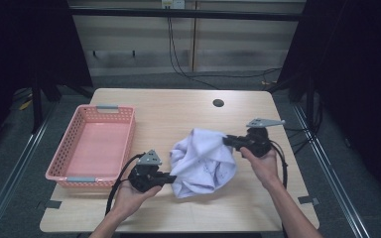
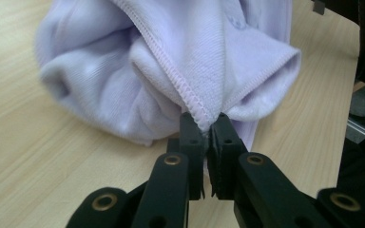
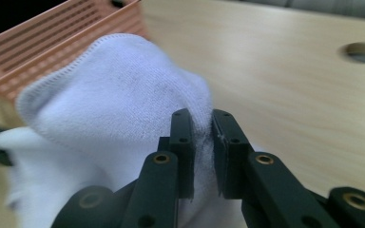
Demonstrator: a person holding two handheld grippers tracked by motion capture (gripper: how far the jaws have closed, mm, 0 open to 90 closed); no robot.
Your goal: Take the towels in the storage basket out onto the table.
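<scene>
A crumpled pale lilac terry cloth (image 1: 202,161) lies mid-table and is pinched at opposite edges, probably so it can be spread. The left gripper (image 2: 207,133) is clamped on its stitched hem; the right gripper (image 3: 202,128) nips a fold. A pink plastic basket (image 1: 69,144) stands left, well apart; nothing obstructs.

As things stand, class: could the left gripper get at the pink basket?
Probably not yet: the left gripper is shut on the towel. The basket sits close beside it with bare table between, so it must let go first.
</scene>
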